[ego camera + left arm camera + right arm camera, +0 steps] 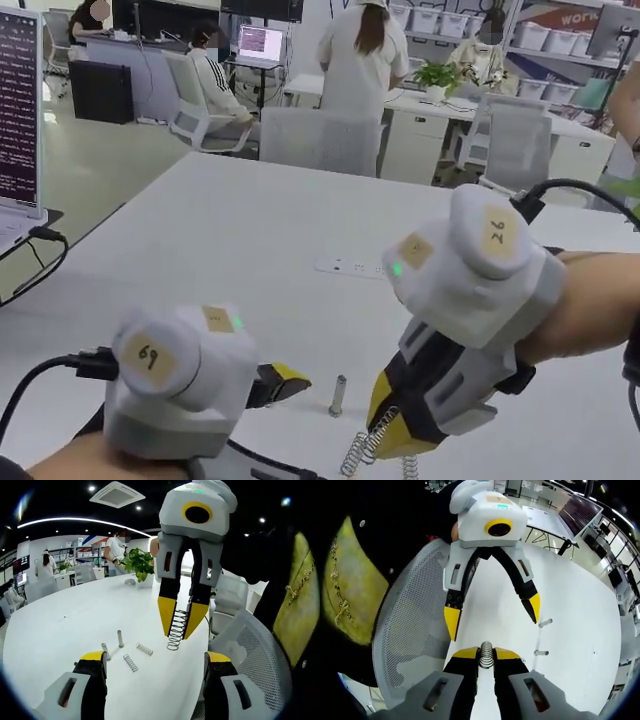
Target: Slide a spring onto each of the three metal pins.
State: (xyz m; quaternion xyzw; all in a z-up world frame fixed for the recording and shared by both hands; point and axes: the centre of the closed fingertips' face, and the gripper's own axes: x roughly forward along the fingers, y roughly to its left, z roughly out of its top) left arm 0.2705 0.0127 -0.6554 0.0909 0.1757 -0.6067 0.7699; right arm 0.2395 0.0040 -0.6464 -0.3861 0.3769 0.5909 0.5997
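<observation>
Spring (177, 628) first: it is clamped between the yellow jaw tips of my right hand-held gripper (486, 655) and hangs out of them with its lower coils free. I read that as deliberate, since an open end is what has to go over a pin. The free tail looks long enough to wobble, so I would bring it down slowly.

My left hand-held gripper (156, 659) faces the right one, low over the counter (60, 625), with its jaws spread wide and nothing between them. It is probably kept ready to steady a pin or fetch the next spring.

Ahead of it, towards its left jaw, stand two short metal pins (120, 638), both bare. I cannot make out a third for certain from these angles. Two loose springs (144, 649) lie flat on the counter between those pins and the right hand-held gripper's tips, touching neither.

In the head view one pin stands between the two hand-held grippers, near the held spring but apart from it. My judgement is that no pin is loaded yet, and that the next move is to line the spring's free end up over the closest pin.
</observation>
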